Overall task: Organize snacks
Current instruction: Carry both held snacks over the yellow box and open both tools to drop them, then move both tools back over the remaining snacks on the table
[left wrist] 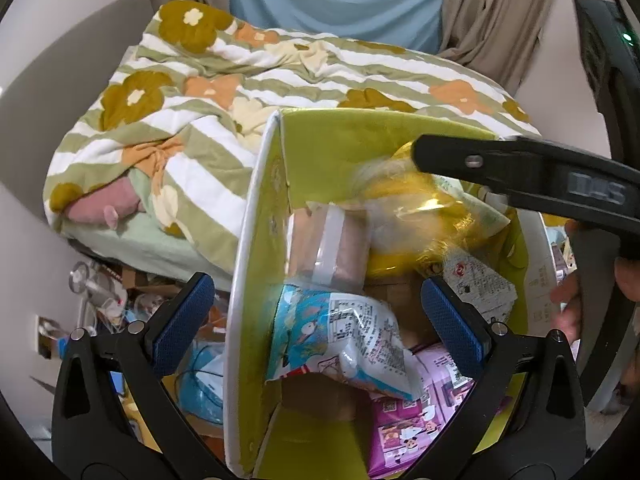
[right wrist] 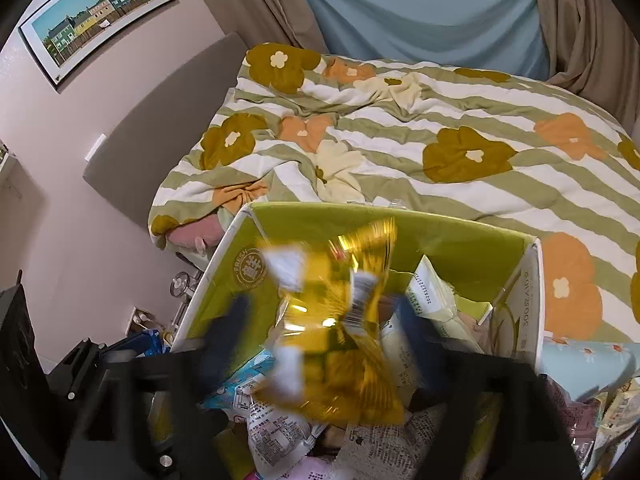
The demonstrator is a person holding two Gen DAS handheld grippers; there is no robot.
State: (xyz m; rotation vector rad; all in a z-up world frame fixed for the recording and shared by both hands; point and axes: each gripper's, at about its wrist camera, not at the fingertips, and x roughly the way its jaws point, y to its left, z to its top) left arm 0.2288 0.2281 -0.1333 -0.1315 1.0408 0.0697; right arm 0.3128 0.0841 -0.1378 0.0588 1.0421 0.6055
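Observation:
A green-lined cardboard box (left wrist: 256, 216) holds several snack packets: a blue-and-white packet (left wrist: 344, 332), a pink packet (left wrist: 420, 412) and a brown wrapped block (left wrist: 332, 244). My left gripper (left wrist: 316, 320) is open and empty, its blue pads straddling the box's left wall. My right gripper (right wrist: 324, 320) is over the box (right wrist: 460, 248), its jaws apart, with a blurred yellow foil snack bag (right wrist: 332, 332) between them; I cannot tell whether it is held. From the left wrist view the right gripper's arm (left wrist: 520, 168) reaches in above the yellow bag (left wrist: 404, 208).
A bed with a green-striped floral duvet (right wrist: 440, 140) lies behind the box. Clutter covers the floor at the left (left wrist: 120, 304). More snack packets lie at the right (right wrist: 600, 400). A framed picture (right wrist: 92, 16) hangs on the wall.

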